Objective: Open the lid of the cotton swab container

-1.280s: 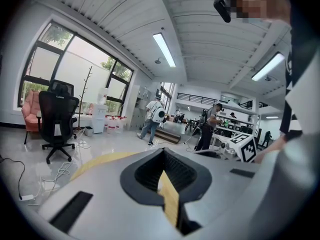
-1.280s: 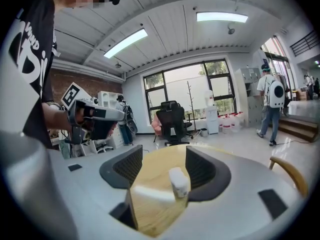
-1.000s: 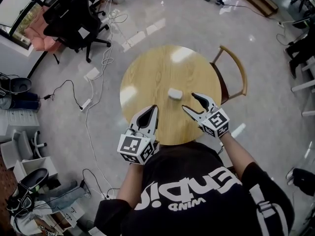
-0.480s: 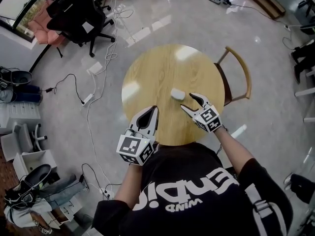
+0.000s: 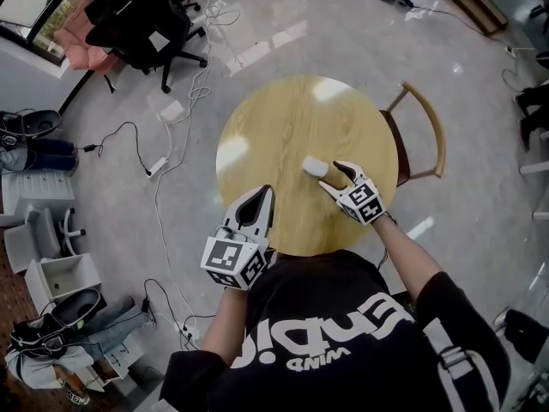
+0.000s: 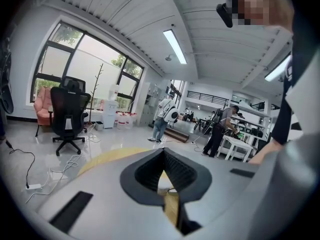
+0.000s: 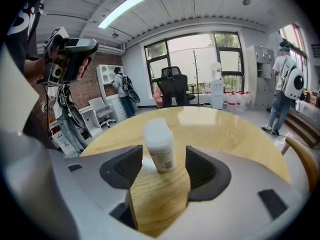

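Tabletop [image 7: 225,129] carries swab container [image 7: 159,146] between right tool's [image 7: 164,156] parted jaws, lid seam indistinct; left tool [image 6: 162,153] closed.

The round wooden table [image 5: 274,127] in front of me stands on a glossy grey floor [image 5: 343,33]. One thing sits on its top: a white cotton swab container [image 5: 315,166], upright, lid on, toward my near right side.
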Demonstrator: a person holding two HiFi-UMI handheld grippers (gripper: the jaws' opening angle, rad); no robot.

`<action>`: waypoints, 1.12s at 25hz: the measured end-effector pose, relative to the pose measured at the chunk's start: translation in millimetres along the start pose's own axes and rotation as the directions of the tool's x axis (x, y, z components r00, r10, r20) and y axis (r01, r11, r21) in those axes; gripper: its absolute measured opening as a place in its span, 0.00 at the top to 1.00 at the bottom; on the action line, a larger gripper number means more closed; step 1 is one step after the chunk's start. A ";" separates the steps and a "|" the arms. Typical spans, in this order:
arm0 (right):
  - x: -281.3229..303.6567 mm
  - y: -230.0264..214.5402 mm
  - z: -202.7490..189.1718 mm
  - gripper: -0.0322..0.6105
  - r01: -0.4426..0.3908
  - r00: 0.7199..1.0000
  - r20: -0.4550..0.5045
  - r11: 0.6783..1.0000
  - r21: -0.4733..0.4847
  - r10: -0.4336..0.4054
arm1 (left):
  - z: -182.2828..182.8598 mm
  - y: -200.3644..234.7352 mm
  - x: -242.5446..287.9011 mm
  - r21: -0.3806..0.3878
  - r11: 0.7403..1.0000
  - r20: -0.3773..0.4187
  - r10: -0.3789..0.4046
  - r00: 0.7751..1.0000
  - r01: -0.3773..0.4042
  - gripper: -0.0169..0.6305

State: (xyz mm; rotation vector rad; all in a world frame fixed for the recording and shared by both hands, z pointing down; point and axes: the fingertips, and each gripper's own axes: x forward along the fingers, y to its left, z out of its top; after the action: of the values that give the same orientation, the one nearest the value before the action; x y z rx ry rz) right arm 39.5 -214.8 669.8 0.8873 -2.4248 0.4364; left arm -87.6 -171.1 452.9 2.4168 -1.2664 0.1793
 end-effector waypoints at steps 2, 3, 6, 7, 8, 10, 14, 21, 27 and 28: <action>6.0 0.2 -4.5 0.56 -0.008 1.000 -0.014 1.000 -0.005 0.007 | -1.6 1.5 1.5 -0.005 1.000 -0.001 0.005 1.000 -0.005 0.96; 8.7 -0.4 -5.9 0.56 -0.008 1.000 -0.018 1.000 -0.006 0.008 | -2.2 1.8 2.6 -0.006 1.000 -0.001 0.007 1.000 -0.007 0.96; 16.7 -0.7 -7.9 0.56 -0.013 1.000 -0.027 1.000 -0.006 0.013 | -2.2 3.3 5.8 -0.005 1.000 -0.004 0.010 1.000 -0.010 0.96; 19.5 -0.1 -7.4 0.56 -0.015 0.999 -0.030 1.000 -0.008 0.014 | -1.9 4.4 6.5 -0.006 1.000 -0.006 0.011 1.000 -0.011 0.96; 22.3 0.6 -7.4 0.56 -0.016 0.999 -0.034 1.000 -0.010 0.015 | -1.5 5.4 6.9 -0.006 1.000 -0.008 0.012 1.000 -0.012 0.96; 27.5 1.9 -11.2 0.56 -0.019 0.999 -0.050 1.000 -0.016 0.018 | -0.3 6.7 7.2 -0.007 1.000 -0.010 0.016 1.000 -0.016 0.96; 34.6 3.9 -11.5 0.56 -0.021 0.998 -0.055 0.999 -0.029 0.019 | 0.3 7.9 7.2 -0.009 1.000 -0.011 0.025 1.000 -0.025 0.96; 46.0 6.1 -13.2 0.56 -0.028 0.997 -0.067 0.998 -0.058 0.024 | -3.5 10.0 6.4 -0.010 0.999 -0.016 0.039 0.999 -0.039 0.96; 50.2 3.7 -14.8 0.56 -0.025 0.997 -0.069 0.997 -0.069 0.020 | -6.0 11.5 2.3 -0.014 0.999 -0.019 0.051 0.999 -0.051 0.96; 51.3 3.3 -14.2 0.56 -0.027 0.997 -0.070 0.997 -0.073 0.022 | -6.4 12.0 1.9 -0.013 0.999 -0.021 0.052 0.998 -0.053 0.96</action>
State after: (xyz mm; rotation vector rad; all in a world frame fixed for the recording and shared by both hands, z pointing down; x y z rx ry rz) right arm 8.9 -231.7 710.0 0.7989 -2.3744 0.3780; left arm -95.8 -176.1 462.8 2.3656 -1.3185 0.2087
